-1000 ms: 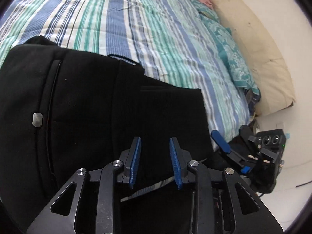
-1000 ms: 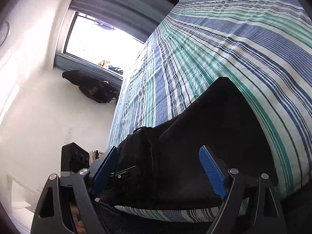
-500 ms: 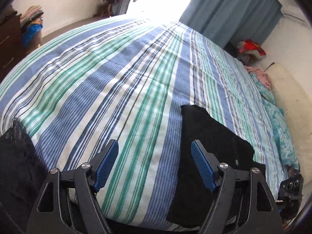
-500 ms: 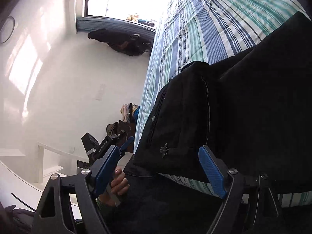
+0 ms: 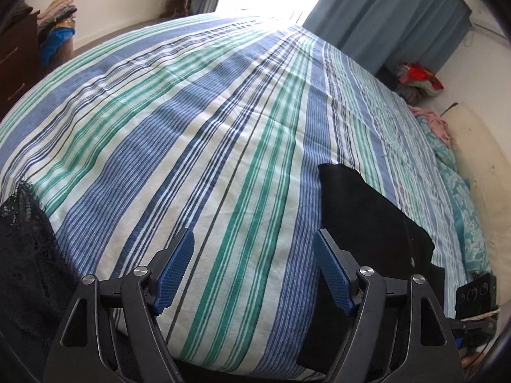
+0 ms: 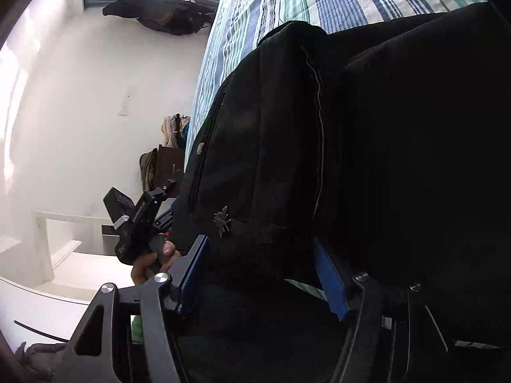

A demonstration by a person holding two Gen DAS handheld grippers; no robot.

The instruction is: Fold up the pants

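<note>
The black pants point(image 6: 367, 143) lie folded near the edge of the striped bedspread point(image 5: 223, 127) and fill most of the right wrist view. My right gripper point(image 6: 258, 242) is at their near edge. Its jaws are closing, and the thick folded edge with a small metal emblem point(image 6: 222, 220) sits between the blue pads point(image 6: 330, 284). In the left wrist view the pants point(image 5: 367, 223) lie to the right. My left gripper point(image 5: 254, 233) stands open over bare bedspread, with nothing between its fingers.
A black lace garment point(image 5: 22, 249) hangs at the bed's near left corner. Pillows point(image 5: 476, 172) line the right side, and a blue curtain point(image 5: 399, 16) hangs beyond the bed. A hand holds the left gripper's body point(image 6: 137, 223) beside the bed.
My left gripper opened and swung left off the pants to bare bedspread. My right gripper moved in on the pants' near edge and its jaws narrowed.
</note>
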